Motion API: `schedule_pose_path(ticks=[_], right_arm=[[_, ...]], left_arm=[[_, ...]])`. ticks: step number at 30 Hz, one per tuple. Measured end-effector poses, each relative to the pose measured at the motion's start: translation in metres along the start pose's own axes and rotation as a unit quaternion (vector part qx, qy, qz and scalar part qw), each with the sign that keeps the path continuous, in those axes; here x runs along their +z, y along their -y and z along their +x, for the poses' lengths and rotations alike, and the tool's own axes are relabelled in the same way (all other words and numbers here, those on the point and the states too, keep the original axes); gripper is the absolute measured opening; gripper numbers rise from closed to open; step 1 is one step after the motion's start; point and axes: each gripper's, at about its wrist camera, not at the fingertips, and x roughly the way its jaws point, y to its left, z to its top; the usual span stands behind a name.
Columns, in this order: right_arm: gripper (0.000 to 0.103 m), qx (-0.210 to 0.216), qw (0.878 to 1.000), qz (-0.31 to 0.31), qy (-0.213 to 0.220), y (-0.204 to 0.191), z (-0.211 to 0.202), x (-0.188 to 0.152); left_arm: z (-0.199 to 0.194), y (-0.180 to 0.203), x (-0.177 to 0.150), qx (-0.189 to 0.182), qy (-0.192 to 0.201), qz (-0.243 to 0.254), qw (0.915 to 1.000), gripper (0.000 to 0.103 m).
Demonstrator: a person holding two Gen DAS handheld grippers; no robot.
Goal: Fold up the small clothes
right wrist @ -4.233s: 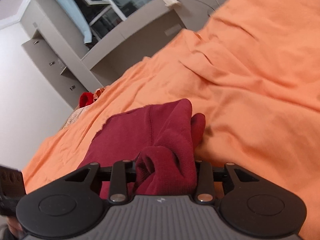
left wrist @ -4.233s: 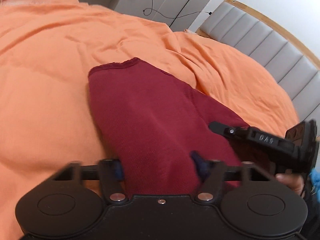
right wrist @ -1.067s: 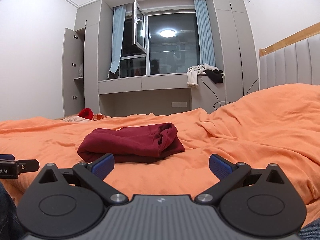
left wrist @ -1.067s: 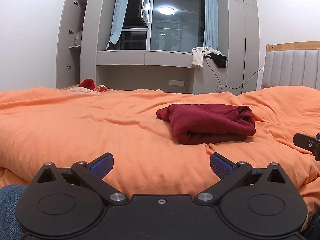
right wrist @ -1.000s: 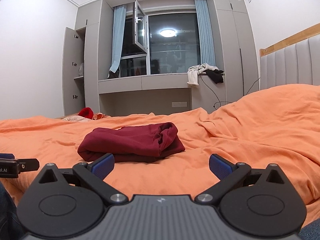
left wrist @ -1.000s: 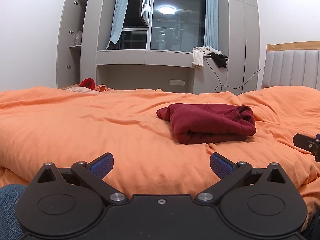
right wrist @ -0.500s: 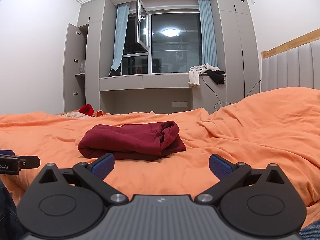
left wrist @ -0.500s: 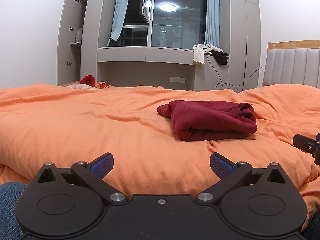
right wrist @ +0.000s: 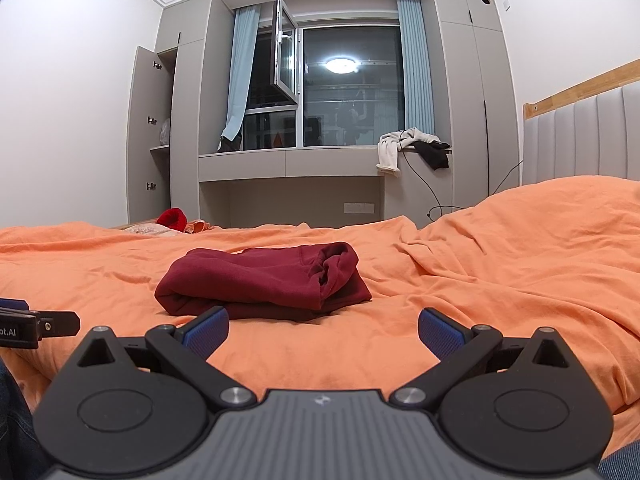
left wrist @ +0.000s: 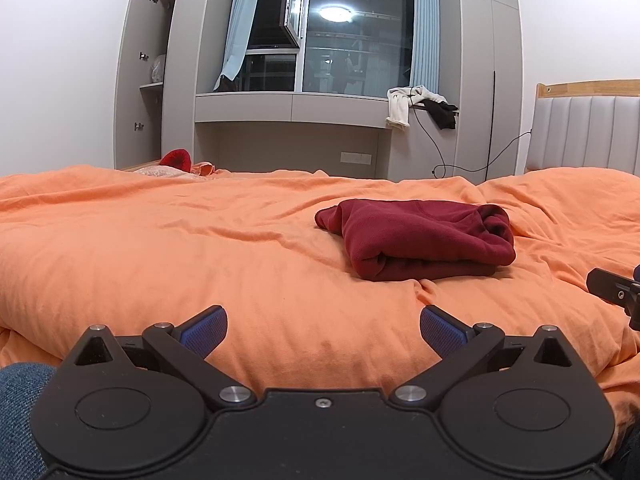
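Observation:
A dark red garment (left wrist: 424, 238) lies folded in a compact stack on the orange duvet (left wrist: 160, 240); it also shows in the right wrist view (right wrist: 264, 280). My left gripper (left wrist: 323, 330) is open and empty, held low at the near edge of the bed, well short of the garment. My right gripper (right wrist: 323, 330) is open and empty, also near the bed's edge, just short of the garment. The tip of the right gripper shows at the right edge of the left wrist view (left wrist: 614, 290).
A grey padded headboard (left wrist: 588, 136) stands at the right. A window ledge (right wrist: 320, 164) with hanging clothes (right wrist: 408, 144) and open cabinets lies beyond the bed. A red item (left wrist: 176, 158) lies at the bed's far side. Denim-clad legs (left wrist: 20, 400) are at the lower left.
Both grippers let go of the garment, drew back to the bed's edge and opened wide. In the last second both views tilted slightly; the garment has not moved.

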Motion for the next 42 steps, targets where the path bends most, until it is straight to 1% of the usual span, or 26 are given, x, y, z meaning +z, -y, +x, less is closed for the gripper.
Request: schedule_pose_path(ticks=[17, 21, 23, 42], right_arm=[[0.103, 0.0, 1.0, -0.001, 0.0, -0.0001, 0.0, 0.0], [0.103, 0.0, 1.0, -0.001, 0.0, -0.0002, 0.0, 0.0001], [0.103, -0.001, 1.0, -0.001, 0.0, -0.0003, 0.0, 0.0001], [0.103, -0.001, 1.0, -0.003, -0.001, -0.0002, -0.0004, 0.0005]], left_arm=[[-0.0006, -0.0003, 0.0006, 0.0, 0.0, 0.0, 1.0, 0.102], [0.0007, 0.0023, -0.0011, 0.021, -0.004, 0.008, 0.9997, 0.102], [0.0011, 0.0023, -0.0024, 0.025, -0.004, 0.009, 0.9996, 0.102], [0.0016, 0.0022, -0.0037, 0.023, -0.006, 0.009, 0.9997, 0.102]])
